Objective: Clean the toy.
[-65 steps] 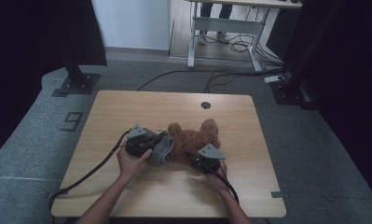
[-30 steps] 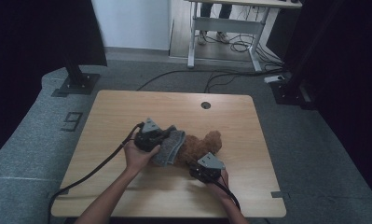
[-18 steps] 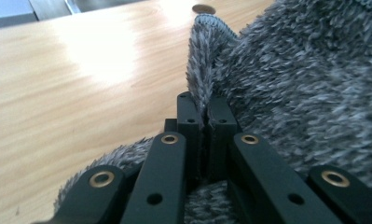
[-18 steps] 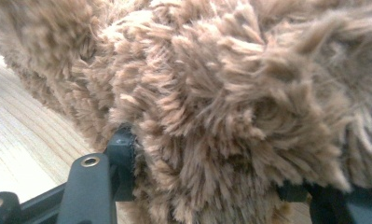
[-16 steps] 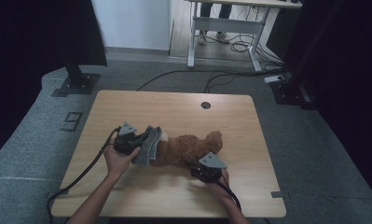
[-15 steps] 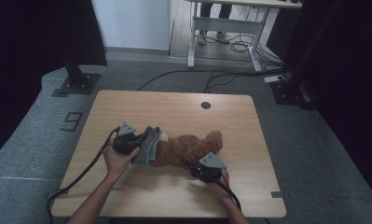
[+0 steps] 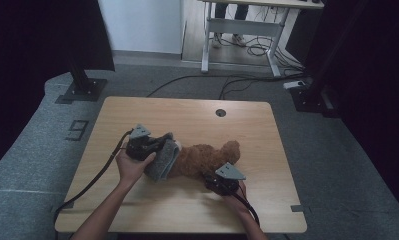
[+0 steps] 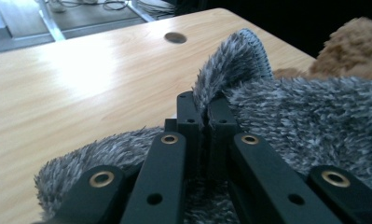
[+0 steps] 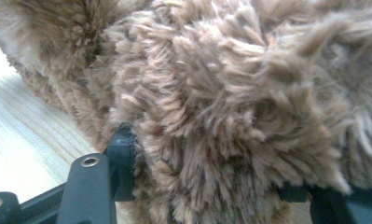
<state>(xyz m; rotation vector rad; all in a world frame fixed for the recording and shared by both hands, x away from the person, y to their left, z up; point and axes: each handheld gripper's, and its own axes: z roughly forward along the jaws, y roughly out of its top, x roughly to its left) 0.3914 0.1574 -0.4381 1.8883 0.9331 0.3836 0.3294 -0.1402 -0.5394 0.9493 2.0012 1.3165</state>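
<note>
The brown plush bear (image 7: 204,159) lies on its side near the middle of the wooden table (image 7: 197,115), with a grey fuzzy garment (image 7: 163,159) bunched over its left end. The left gripper (image 8: 203,112) has its 2 jaws pinched tight on a fold of that grey fabric, probably to draw it along the toy. The right gripper (image 7: 218,184) holds the bear's lower edge, jaws partly apart with brown fur packed between them, likely anchoring the toy against the pull. Fur hides the right jaw tips, and which part of the bear is clamped is hard to make out.
</note>
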